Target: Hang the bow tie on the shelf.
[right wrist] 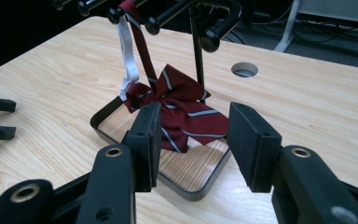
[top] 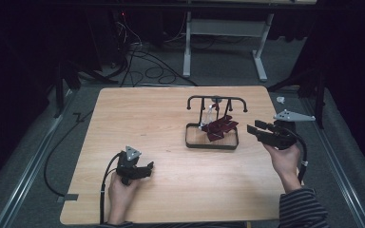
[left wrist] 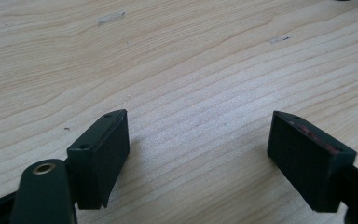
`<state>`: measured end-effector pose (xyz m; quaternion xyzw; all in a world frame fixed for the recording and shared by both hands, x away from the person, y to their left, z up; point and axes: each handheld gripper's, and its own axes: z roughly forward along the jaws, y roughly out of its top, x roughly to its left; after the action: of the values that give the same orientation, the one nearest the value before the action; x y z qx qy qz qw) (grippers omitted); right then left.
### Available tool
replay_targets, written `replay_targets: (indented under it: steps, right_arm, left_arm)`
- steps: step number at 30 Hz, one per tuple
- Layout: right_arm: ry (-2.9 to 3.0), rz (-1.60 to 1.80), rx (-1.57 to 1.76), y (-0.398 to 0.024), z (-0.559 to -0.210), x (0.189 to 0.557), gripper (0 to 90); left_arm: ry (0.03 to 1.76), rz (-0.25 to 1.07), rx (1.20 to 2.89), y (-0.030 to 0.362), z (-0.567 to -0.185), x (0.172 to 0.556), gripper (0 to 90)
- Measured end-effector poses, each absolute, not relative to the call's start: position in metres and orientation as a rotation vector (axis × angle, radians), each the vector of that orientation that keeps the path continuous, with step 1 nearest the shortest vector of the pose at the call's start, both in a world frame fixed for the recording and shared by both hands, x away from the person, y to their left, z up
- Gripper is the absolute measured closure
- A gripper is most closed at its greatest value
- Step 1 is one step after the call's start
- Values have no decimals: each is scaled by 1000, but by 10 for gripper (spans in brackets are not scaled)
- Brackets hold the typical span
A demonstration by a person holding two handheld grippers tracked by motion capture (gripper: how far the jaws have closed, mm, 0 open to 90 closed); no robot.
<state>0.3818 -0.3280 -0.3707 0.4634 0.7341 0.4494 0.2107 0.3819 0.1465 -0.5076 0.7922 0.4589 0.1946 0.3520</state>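
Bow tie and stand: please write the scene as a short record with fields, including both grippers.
table: light wood
stand: black rack with tray base, right of table centre
bow tie: dark red with pale stripes, hangs by its strap from a stand arm, its lower part rests on the tray
left gripper: jaws open, nothing between, low over bare table
right gripper: jaws open, nothing gripped, pointed at the bow tie, short of it
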Motion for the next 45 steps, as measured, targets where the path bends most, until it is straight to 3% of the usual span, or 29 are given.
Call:
replay_targets:
  steps: [45]
  right_arm:
    - [2028,1270,1373,-345,-403,359,566]
  left_arm:
    - [1187,504,2050,146,-508,382,212]
